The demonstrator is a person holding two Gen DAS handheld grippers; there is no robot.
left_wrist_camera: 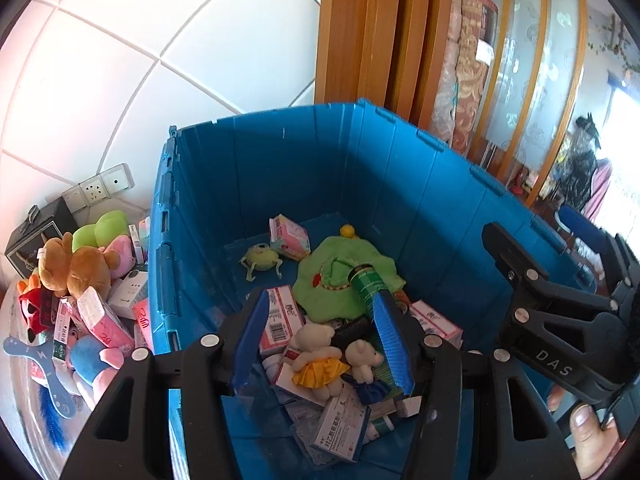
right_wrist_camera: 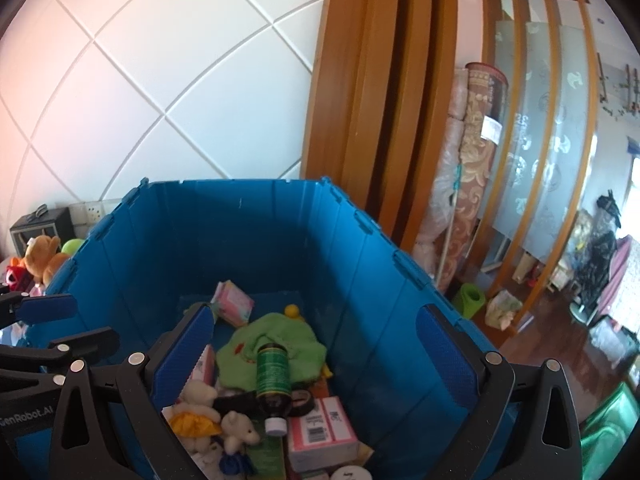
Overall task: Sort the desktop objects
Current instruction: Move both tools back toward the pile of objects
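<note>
On the counter (left_wrist_camera: pixel 16 312) at the left, outside the blue crate (left_wrist_camera: pixel 280 168), a heap of soft toys and small cartons is seen; a brown plush bear (left_wrist_camera: pixel 76 268) lies on top, with a pink carton (left_wrist_camera: pixel 102 320) below it and a blue boomerang-shaped piece (left_wrist_camera: pixel 44 364) at the near edge. The lower part of the heap is cut off by the picture's rim.

Inside the crate, the green-labelled bottle (right_wrist_camera: pixel 273 376) is laid on its side across a green cloth toy (right_wrist_camera: pixel 276 340). In the right wrist view its long axis runs from the far wall toward the camera, with the white cap (right_wrist_camera: pixel 276 427) pointing at the camera. In the left wrist view only the bottle's upper end is visible; the rest is hidden behind a blue finger pad.

Two small white plush bears (left_wrist_camera: pixel 320 344) are seen just left of the bottle, one in a yellow skirt, on top of pink-and-white cartons (left_wrist_camera: pixel 280 316). A small green one-eyed figure (left_wrist_camera: pixel 260 258) and a pink packet (left_wrist_camera: pixel 290 238) lie near the far wall. The printing on most cartons cannot be read.

The left hand-held gripper (left_wrist_camera: pixel 320 344) is held above the crate with its jaws moderately apart and nothing between them. The right hand-held gripper (right_wrist_camera: pixel 316 348) is spread wide over the crate, also holding nothing; its right finger overlaps the crate's right wall.
</note>
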